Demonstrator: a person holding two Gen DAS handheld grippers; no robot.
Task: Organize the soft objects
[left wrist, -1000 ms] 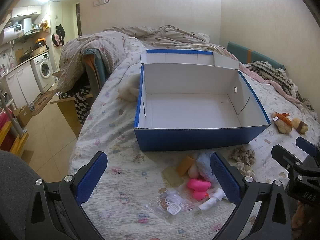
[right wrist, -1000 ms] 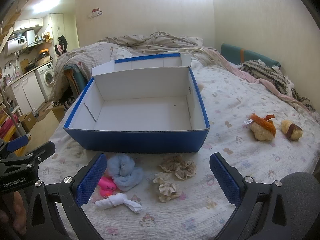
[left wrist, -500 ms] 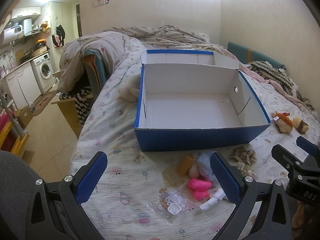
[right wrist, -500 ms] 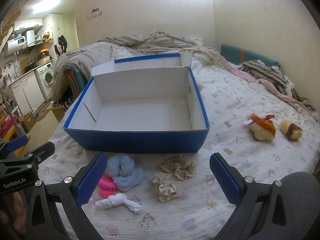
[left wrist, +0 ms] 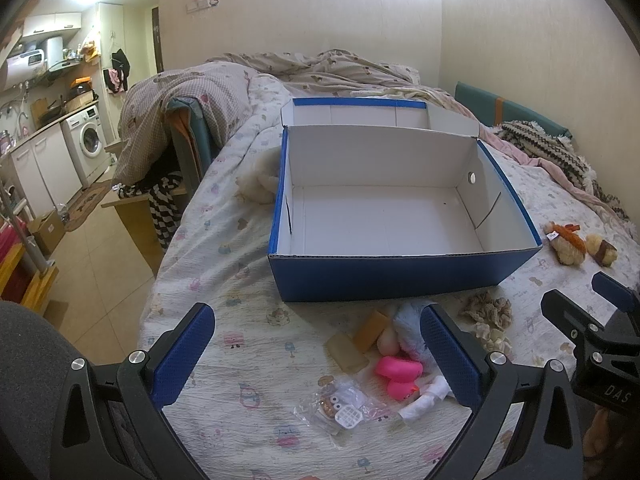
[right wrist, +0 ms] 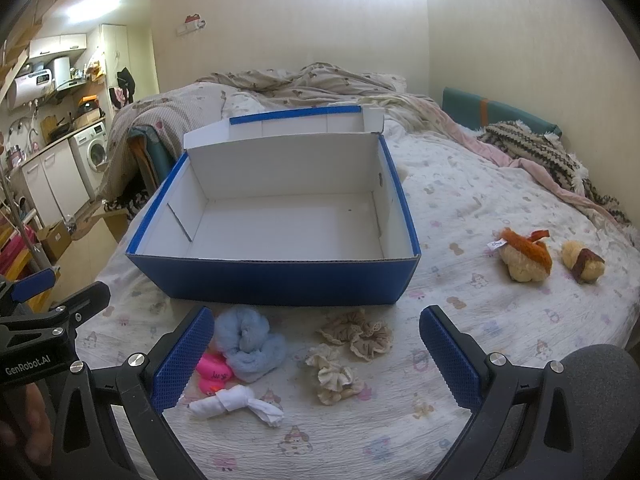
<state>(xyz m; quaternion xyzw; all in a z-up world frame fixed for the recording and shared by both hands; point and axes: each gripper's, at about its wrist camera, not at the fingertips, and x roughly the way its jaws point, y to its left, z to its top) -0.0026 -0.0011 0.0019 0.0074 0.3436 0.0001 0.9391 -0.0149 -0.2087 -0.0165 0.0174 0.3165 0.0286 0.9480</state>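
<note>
Left wrist view. The left gripper [left wrist: 316, 354] hangs over the bedspread [left wrist: 224, 280] with its blue-padded jaws spread wide and nothing between them. The blue box [left wrist: 400, 280], white inside and open, stands just beyond the gripper. In front of the box's near wall lies a small heap: a tan pad [left wrist: 370, 330], a pale blue fluffy toy [left wrist: 408, 326] partly hidden by the right finger, a pink soft toy [left wrist: 398, 370], a knotted white cloth [left wrist: 426, 398] and a clear packet [left wrist: 340, 408]. All lie toward the gripper's right finger, none touched. A beige scrunchie [left wrist: 486, 312] lies right of the heap; two plush toys [left wrist: 568, 240] sit right of the box. The right gripper [left wrist: 588, 320] shows at the right edge.

Right wrist view. The right gripper [right wrist: 316, 354] is likewise wide apart and holds nothing. The blue box [right wrist: 280, 280] stands ahead, empty. Before its near wall lie the pale blue fluffy toy [right wrist: 250, 342] and pink soft toy [right wrist: 212, 372] beside the left finger, the knotted white cloth [right wrist: 236, 400] nearest the camera, and two scrunchies, beige [right wrist: 356, 334] and cream [right wrist: 332, 376], between the fingers' lines. The plush toys [right wrist: 524, 256] rest right of the box. The left gripper [right wrist: 48, 308] enters at the left edge; whether it grips is not shown here.
</note>
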